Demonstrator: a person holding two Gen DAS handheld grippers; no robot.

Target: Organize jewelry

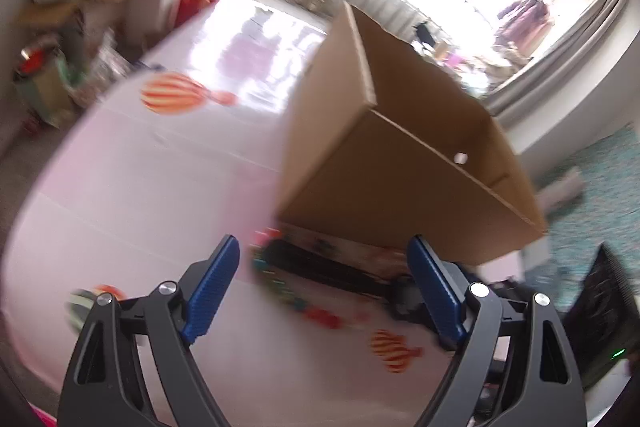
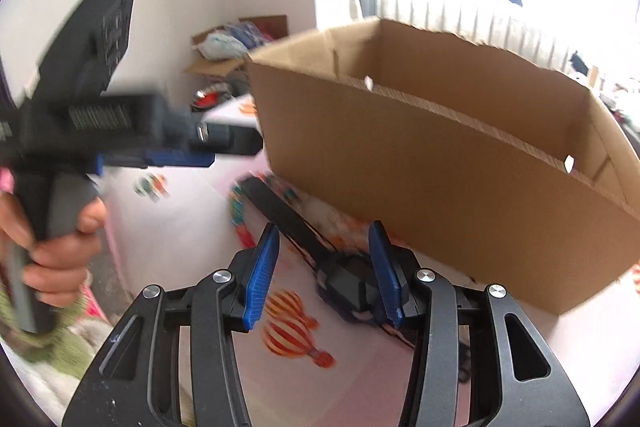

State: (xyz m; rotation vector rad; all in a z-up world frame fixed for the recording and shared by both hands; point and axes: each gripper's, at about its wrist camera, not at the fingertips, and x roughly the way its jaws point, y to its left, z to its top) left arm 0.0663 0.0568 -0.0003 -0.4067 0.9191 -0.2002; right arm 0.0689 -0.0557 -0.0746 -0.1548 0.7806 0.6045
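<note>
— Hand-held gripper on the left (image 1: 324, 291), jaws spread wide over the balloon-print tabletop (image 1: 132, 187), nothing between its blue pads?

— Yes, empty. A blurred beaded string (image 1: 280, 287) lies just ahead of it beside a black strap-like item (image 1: 332, 267), close against the open cardboard box (image 1: 400, 163).

— And the right hand-held gripper (image 2: 326, 267)?

— Half open, its pads flanking the black item's (image 2: 348, 283) thick end; whether they press it, I cannot tell. A hand (image 2: 52, 247) holds the left one's grip.
</note>
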